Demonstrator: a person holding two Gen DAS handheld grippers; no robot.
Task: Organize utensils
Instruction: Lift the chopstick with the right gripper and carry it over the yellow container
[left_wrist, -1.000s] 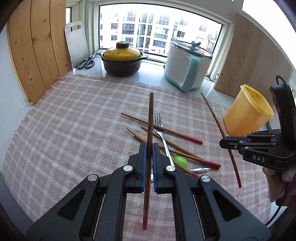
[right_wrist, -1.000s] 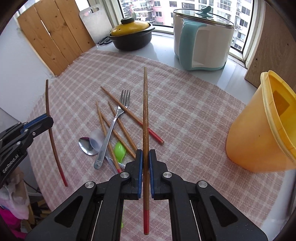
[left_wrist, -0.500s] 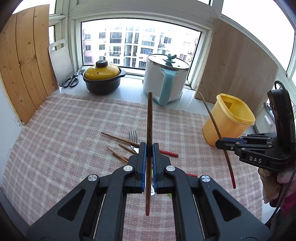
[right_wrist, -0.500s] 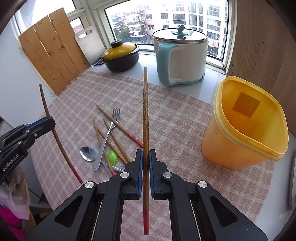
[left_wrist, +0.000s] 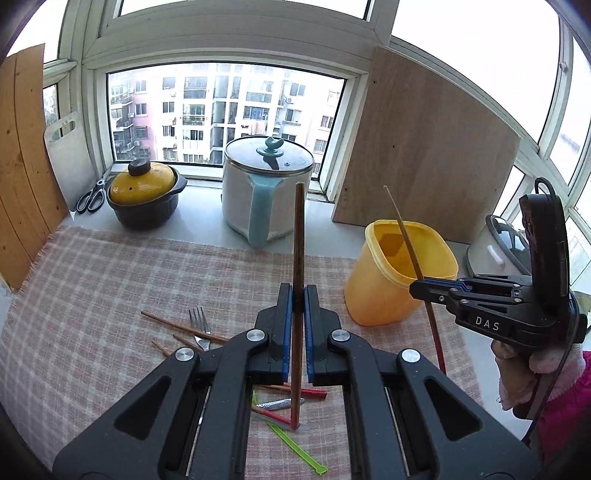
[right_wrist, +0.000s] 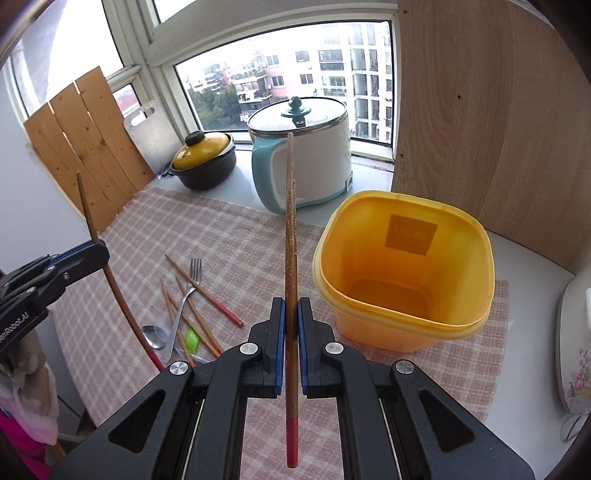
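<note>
Above the checked cloth (right_wrist: 240, 236), each gripper is clamped on one chopstick: the left gripper (left_wrist: 297, 325) on its chopstick (left_wrist: 298, 236), the right gripper (right_wrist: 291, 343) on another chopstick (right_wrist: 290, 229), beside the yellow tub (right_wrist: 406, 332); a tilted release could strike the rim and tip it
</note>
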